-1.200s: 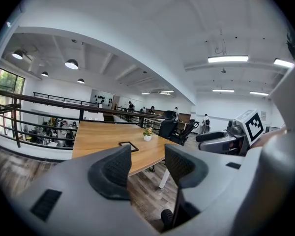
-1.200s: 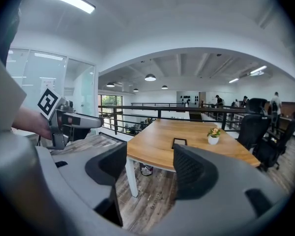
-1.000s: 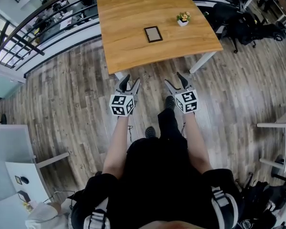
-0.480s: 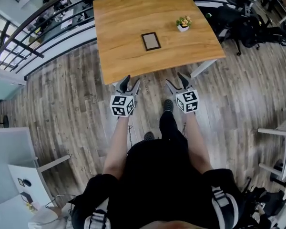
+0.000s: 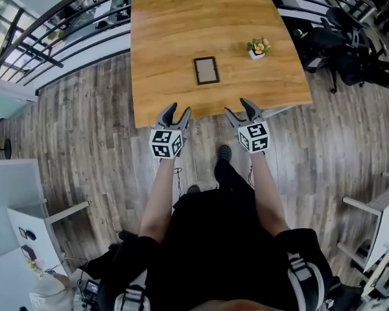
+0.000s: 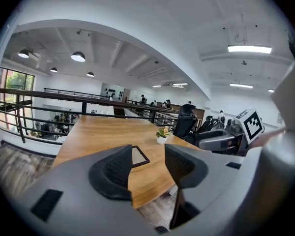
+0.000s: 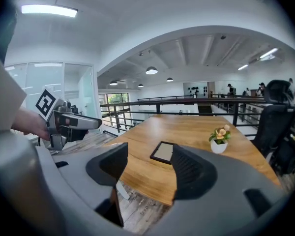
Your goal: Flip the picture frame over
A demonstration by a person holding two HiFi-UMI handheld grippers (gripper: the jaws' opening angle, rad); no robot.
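Observation:
A small dark-rimmed picture frame lies flat near the middle of the wooden table; it also shows as picture frame and picture frame. My left gripper hovers at the table's near edge, left of the frame, jaws open and empty. My right gripper hovers at the same edge to the right, also open with nothing between its fingers. Both are well short of the frame.
A small white pot with flowers stands on the table right of the frame. Black railings run behind and left of the table. Office chairs stand to the right. A white desk is at lower left.
The person has walked toward the table; both grippers have moved from over the floor to the table's near edge. The frame and pot have not moved on the table.

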